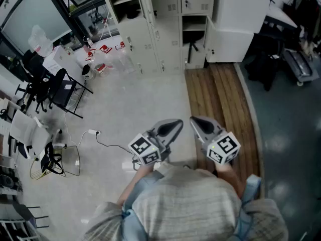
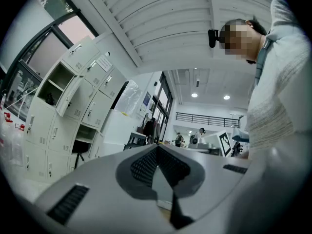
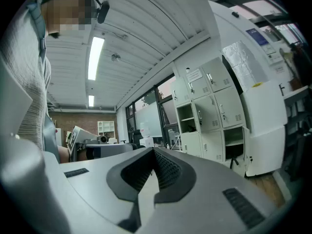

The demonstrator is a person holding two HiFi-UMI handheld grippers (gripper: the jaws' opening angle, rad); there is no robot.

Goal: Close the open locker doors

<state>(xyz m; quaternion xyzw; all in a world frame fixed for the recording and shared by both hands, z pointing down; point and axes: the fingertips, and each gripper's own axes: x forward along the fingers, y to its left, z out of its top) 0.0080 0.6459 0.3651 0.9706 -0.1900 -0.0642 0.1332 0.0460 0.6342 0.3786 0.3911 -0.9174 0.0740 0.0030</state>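
**Item:** pale grey metal locker bank [image 1: 160, 29], across the floor, well apart from both grippers.
**Open:** upper compartment door [image 2: 68, 99]; lower compartment door [image 3: 246, 150].
**Left gripper** [image 1: 175, 124]: jaws together, empty.
**Right gripper** [image 1: 198, 123]: jaws together, empty.
**Handling:** walk up close, then press each door's free edge squarely until it latches.
**Writing:** paper notices on doors, unreadable.
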